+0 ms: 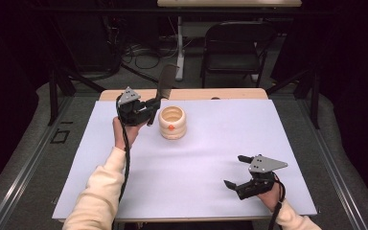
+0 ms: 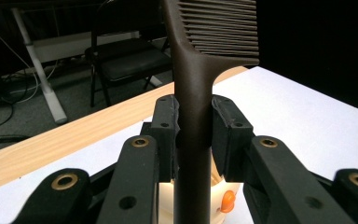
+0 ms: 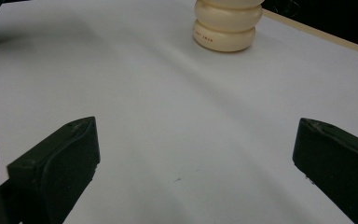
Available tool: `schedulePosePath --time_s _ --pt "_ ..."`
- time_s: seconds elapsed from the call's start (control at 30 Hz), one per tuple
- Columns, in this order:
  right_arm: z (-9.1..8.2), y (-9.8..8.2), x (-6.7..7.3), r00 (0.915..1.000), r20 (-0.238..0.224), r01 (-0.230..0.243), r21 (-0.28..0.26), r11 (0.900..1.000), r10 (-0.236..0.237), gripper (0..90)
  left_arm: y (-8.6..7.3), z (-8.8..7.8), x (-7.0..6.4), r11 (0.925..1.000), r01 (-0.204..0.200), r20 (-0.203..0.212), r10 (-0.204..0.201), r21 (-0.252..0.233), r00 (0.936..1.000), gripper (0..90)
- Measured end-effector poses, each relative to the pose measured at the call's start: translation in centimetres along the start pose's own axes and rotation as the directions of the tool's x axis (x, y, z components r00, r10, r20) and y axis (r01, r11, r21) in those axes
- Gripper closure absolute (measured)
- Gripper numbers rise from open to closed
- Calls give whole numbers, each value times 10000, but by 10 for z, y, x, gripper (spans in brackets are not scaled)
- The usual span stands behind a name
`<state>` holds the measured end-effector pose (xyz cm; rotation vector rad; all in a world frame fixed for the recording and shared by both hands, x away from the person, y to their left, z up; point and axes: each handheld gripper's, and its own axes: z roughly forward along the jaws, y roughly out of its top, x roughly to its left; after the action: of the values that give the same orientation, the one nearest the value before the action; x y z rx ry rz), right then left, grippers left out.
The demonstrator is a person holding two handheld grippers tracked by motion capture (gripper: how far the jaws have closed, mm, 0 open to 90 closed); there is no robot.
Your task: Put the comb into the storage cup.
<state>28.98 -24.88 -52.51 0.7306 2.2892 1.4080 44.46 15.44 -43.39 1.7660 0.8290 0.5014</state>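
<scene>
High view: the left forearm, in a cream sleeve, reaches up the left side of the table (image 1: pixel 278 143), wrist bent back, and lifts the left hand-held gripper (image 1: pixel 149 111) clear of the white surface with its jaws pointing to the right and slightly up. That hand-held gripper is clenched on the handle of a dark comb (image 1: pixel 165 84); in the left gripper view both pads press the handle from either side, and the comb (image 2: pixel 193 93) rises from them with its teeth at the top, pointing right. A cream ribbed cup (image 1: pixel 172 122) stands just right of this hand-held gripper and below the comb's handle, its orange dot facing the person; the comb is not touching it that I can tell.

Near the table's front right corner, the right hand rests low, holding the right hand-held gripper (image 1: pixel 234 171) level and aimed left. Its jaws are spread wide with nothing between them. In the right gripper view the cup (image 3: pixel 227 25) sits well ahead of those jaws; small print on its lowest ring is too fine to read.
</scene>
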Motion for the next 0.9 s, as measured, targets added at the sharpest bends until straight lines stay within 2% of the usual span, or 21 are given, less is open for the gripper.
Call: schedulePosePath --time_s 0.7,0.9 --pt "-1 0 -1 9999 34 -94 -13 10000 94 1 9 11 0 9995 -48 184 54 -300 9998 728" --pt "-1 0 -2 10000 69 -15 -28 10000 15 1 11 13 -2 9986 -77 186 87 -514 9998 728"
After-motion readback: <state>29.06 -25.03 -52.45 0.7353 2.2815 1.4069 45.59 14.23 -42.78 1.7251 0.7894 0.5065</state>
